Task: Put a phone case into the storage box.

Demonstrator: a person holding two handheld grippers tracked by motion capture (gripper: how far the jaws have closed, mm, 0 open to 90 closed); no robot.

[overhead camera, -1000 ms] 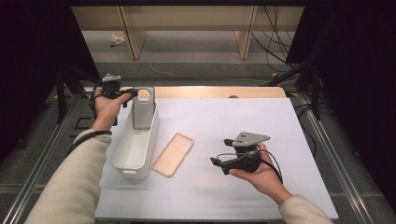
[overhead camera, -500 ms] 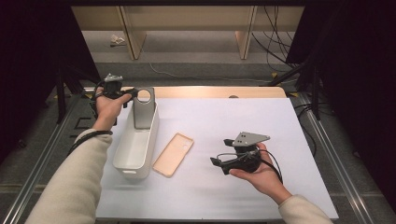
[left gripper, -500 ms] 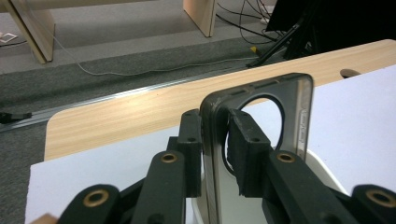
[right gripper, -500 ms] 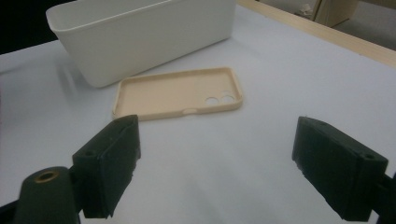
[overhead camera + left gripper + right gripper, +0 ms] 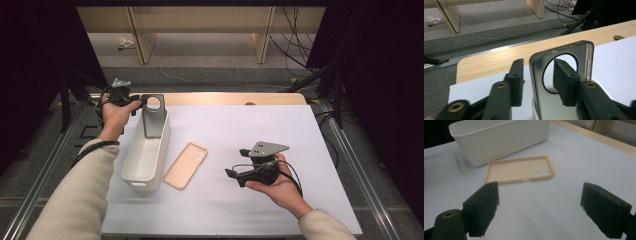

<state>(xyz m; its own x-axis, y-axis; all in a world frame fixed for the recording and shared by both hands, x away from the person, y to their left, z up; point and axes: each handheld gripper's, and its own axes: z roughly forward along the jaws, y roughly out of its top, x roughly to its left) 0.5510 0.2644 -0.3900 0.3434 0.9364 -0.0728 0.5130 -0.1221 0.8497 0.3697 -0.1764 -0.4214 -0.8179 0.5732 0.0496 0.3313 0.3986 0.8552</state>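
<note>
A grey phone case (image 5: 152,117) with a round hole stands upright at the far end of a white bin (image 5: 159,150). My left gripper (image 5: 137,105) reaches its top edge from the left. In the left gripper view the grey case (image 5: 584,62) stands between the jaws of my left gripper (image 5: 537,72), which have just been opening. There is a gap at the left pad (image 5: 516,82), and the other pad shows through the hole. A beige phone case (image 5: 185,165) lies flat beside the bin. My right gripper (image 5: 237,162) hovers open to its right, facing the beige case (image 5: 519,170).
A white mat (image 5: 250,125) covers the table, and a wooden strip (image 5: 225,98) runs along its far edge. The bin (image 5: 499,140) lies lengthwise at the left. Beyond the table are grey floor, cables and wooden legs.
The left jaws stand a little wider around the grey case's top than before. Both hands, the bin and the two cases have kept their places.
</note>
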